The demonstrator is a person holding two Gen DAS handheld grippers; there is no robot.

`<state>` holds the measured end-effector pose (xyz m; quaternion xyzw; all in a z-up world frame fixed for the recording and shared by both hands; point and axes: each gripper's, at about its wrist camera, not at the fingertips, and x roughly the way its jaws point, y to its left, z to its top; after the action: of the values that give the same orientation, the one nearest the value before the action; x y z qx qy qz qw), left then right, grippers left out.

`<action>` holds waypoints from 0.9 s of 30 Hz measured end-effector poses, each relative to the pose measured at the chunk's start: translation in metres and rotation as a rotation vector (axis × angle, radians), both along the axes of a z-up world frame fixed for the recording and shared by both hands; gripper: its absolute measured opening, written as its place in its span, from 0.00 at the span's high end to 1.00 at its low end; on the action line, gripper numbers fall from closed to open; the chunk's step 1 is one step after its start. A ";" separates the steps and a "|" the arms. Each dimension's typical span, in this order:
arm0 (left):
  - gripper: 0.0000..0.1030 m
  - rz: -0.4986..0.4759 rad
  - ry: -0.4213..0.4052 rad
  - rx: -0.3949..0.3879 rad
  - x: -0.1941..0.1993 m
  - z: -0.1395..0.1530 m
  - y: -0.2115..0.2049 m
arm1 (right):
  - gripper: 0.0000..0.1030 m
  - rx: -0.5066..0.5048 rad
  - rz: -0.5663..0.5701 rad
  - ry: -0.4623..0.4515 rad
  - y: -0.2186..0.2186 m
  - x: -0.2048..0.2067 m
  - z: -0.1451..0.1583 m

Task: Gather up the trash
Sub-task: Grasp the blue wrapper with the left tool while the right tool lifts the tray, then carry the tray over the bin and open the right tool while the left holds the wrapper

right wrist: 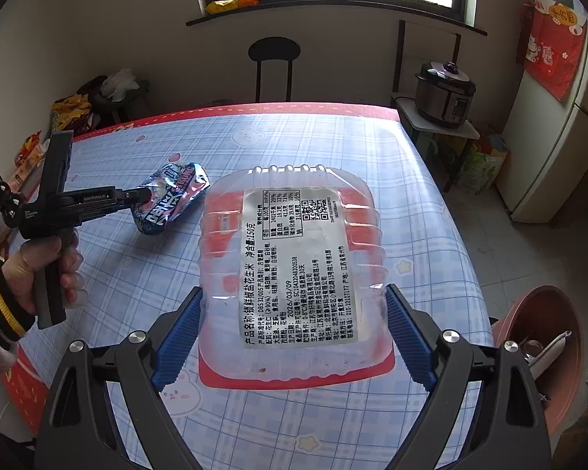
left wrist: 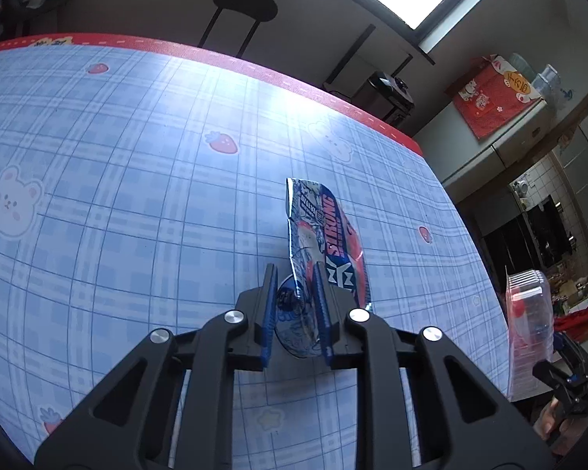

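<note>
A blue, white and red snack wrapper [left wrist: 325, 243] lies on the blue plaid tablecloth [left wrist: 137, 196]. My left gripper [left wrist: 294, 286] is shut on the wrapper's near end. In the right wrist view the wrapper [right wrist: 172, 199] is at the left, with the left gripper [right wrist: 145, 196] on it. My right gripper [right wrist: 294, 305] is shut on a clear plastic food tray [right wrist: 294, 266] with a red rim and a white label, held bottom side up above the table. The tray also shows at the right edge of the left wrist view [left wrist: 529, 333].
A brown-red bin [right wrist: 545, 356] with some trash inside stands off the table's right side. A black stool [right wrist: 274, 62] stands beyond the far edge. A rice cooker [right wrist: 445, 94] sits on a small stand, and a fridge [right wrist: 548, 149] is at the right.
</note>
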<state>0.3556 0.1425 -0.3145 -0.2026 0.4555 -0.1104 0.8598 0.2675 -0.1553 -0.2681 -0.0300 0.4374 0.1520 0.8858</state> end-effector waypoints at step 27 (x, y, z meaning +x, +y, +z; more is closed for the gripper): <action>0.80 -0.024 -0.252 0.140 -0.159 0.161 -0.069 | 0.15 0.144 -0.120 -0.156 -0.097 -0.069 0.061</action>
<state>0.1966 0.0736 -0.1538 -0.1211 0.3529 -0.1131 0.9209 0.1985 -0.2524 -0.2067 0.0482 0.3560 0.1271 0.9245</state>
